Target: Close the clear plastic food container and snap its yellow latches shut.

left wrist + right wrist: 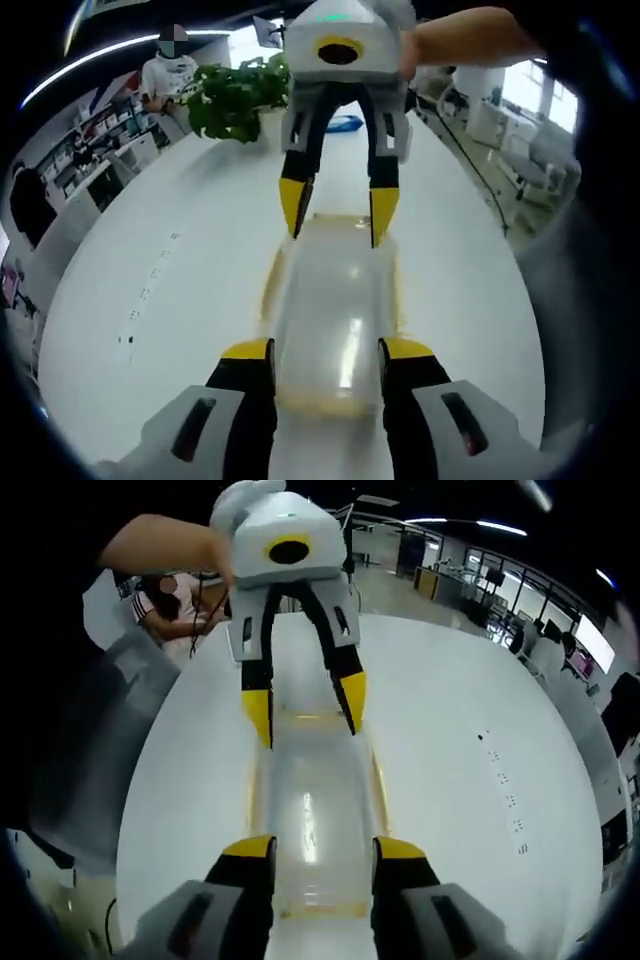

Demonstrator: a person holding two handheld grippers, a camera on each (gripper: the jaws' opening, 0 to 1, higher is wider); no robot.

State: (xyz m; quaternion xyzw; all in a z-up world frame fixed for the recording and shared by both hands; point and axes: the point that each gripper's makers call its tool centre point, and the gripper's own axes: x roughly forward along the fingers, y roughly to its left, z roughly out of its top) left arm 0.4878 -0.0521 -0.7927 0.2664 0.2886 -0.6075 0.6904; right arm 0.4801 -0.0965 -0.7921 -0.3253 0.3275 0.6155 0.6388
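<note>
A clear plastic food container (335,300) with yellow latches (270,285) along its rim lies lengthwise on the white table (160,300), its lid resting on top. My left gripper (326,350) is open, with its yellow-tipped jaws on either side of the container's near end. The right gripper (339,210) comes from the far side, open, its tips at the container's far end. In the right gripper view the same container (312,800) runs between my right gripper (323,847) and the left gripper (305,706) opposite. A yellow latch (320,910) shows at the near end.
A potted green plant (235,95) and a small blue object (345,123) stand at the table's far end. A person (170,70) sits behind the plant. A hand (460,40) holds the right gripper. Desks and shelves line the room beyond the table's edge (560,740).
</note>
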